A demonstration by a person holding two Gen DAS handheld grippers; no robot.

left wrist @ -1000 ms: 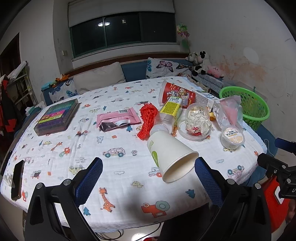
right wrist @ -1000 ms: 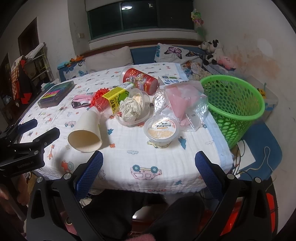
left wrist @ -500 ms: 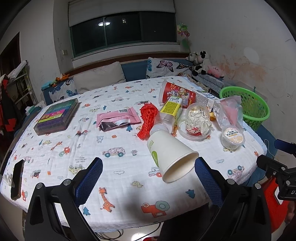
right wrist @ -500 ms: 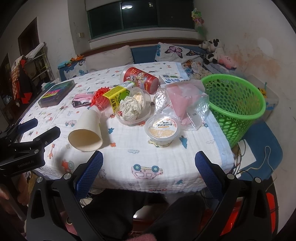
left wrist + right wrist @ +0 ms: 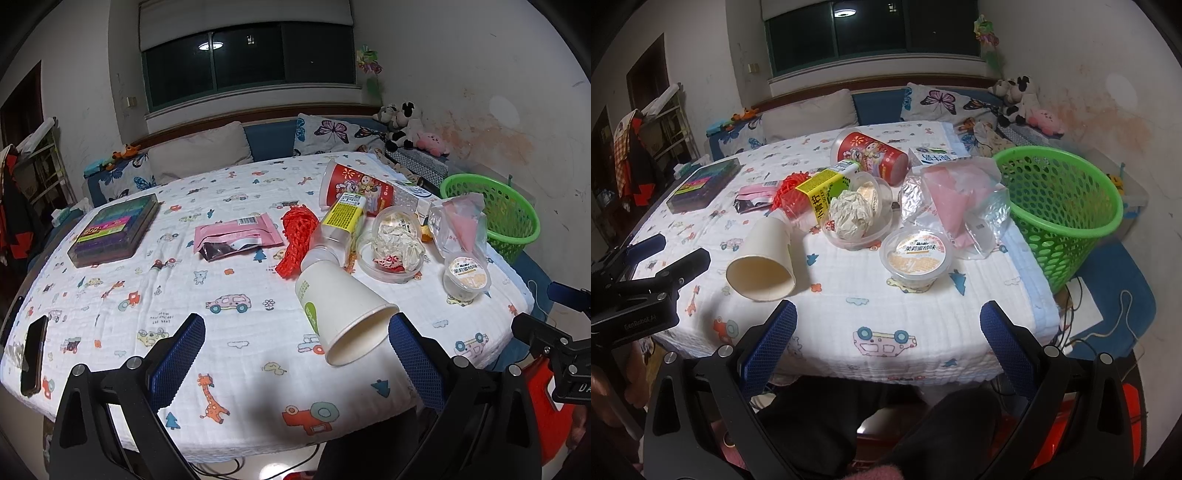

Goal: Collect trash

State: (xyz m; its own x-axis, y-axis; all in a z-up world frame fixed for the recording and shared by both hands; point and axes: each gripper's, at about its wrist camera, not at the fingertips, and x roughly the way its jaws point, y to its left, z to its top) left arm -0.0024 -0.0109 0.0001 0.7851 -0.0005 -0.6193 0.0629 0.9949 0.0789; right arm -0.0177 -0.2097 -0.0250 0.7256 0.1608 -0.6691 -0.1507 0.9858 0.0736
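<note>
Ahead of both hand-held grippers: a worktop [image 5: 923, 325] under a cartoon-print cloth, with all the trash lying on it.
Progress: judged as not begun; nothing is gripped, and the green mesh basket [image 5: 1060, 206] looks empty as far as its interior shows.
Left hand-held gripper [image 5: 295, 354]: fingers wide apart, empty, held at the near edge of the worktop.
Right hand-held gripper [image 5: 886, 339]: fingers wide apart, empty, also at the near edge.
Paper cup [image 5: 343, 310]: on its side, nothing inside, mouth turned toward the left hand-held gripper and just inside its right finger; the closest piece.
Sealed dessert cup [image 5: 916, 254]: straight ahead of the right hand-held gripper, lid on, contents hidden.
Clear round tub [image 5: 857, 214]: beyond the dessert cup, open, holding crumpled paper.
Plastic bottle [image 5: 338, 229]: lying down behind the paper cup, touching it; appears empty.
Red printed cup [image 5: 871, 155]: lying on its side farthest back.
Clear plastic bag [image 5: 956, 206]: pink material inside, between the tub and the basket.
Loose pieces: red net [image 5: 295, 236] and pink wrapper [image 5: 236, 236], ahead and left.
Basket position: off the worktop's edge, ahead and right of the right hand-held gripper.
Left to do: every item, by my reading.
</note>
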